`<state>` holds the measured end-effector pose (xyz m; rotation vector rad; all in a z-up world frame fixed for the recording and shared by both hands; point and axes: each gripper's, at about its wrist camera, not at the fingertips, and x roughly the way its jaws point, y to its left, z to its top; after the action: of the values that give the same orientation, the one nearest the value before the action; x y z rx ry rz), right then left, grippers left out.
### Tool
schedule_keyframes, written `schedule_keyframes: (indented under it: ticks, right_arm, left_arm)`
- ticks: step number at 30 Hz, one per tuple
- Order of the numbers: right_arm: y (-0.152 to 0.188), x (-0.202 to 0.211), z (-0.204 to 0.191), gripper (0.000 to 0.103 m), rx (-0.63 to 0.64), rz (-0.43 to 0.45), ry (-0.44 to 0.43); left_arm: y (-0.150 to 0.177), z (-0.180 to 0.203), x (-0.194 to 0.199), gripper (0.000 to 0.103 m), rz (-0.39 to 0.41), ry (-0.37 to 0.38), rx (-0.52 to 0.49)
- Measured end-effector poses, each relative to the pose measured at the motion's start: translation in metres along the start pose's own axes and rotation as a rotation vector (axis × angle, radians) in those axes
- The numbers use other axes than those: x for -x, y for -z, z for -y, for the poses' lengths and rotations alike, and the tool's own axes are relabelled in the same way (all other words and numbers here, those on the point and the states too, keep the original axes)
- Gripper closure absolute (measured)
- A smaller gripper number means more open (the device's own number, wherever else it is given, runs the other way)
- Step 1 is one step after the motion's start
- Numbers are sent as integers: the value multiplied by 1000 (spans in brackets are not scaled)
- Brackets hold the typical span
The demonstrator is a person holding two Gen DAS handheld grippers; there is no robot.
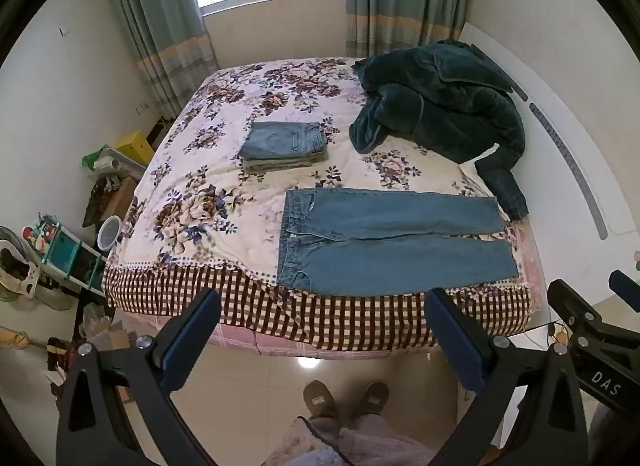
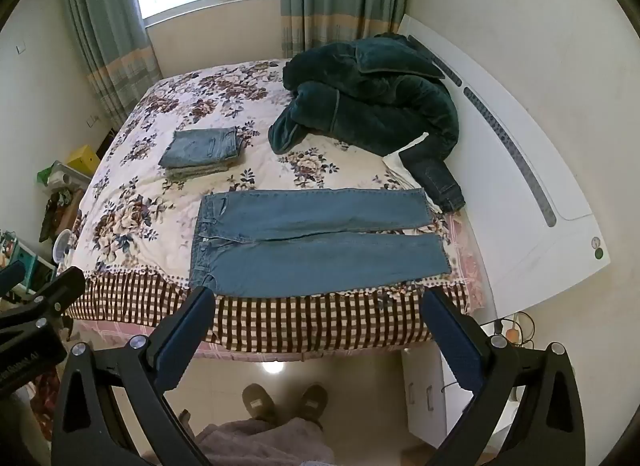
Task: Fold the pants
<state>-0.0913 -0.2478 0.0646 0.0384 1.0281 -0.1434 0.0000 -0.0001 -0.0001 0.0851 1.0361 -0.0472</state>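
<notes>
My left gripper [image 1: 320, 330] and right gripper [image 2: 316, 330] both hang above the floor with jaws spread wide, gripping nothing. The blue denim pants [image 1: 384, 242] lie flat near the floral bedspread's [image 1: 208, 185] front edge, waistband left, legs right.

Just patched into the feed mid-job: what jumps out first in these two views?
The jeans lie spread flat along the near edge of the floral bed, waistband left, legs right. Behind them sits a folded stack, and a dark green blanket is heaped by the headboard. Both grippers, left and right, are open and short of the bed.
</notes>
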Motion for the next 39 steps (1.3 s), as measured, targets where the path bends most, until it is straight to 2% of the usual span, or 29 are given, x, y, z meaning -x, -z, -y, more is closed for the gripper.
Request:
schedule_keyframes:
  ticks: [11, 16, 39]
  right_arm:
    - [-1, 3, 0, 0, 2, -4, 1]
    - [-1, 5, 1, 0, -1, -4, 3]
    - [-1, 22, 1, 0, -4, 2, -17]
  left_arm:
    - [0, 0, -1, 0, 4, 6, 2]
    - [-3, -14, 3, 0, 8, 7, -1]
    - [-3, -6, 9, 0, 21, -3, -1]
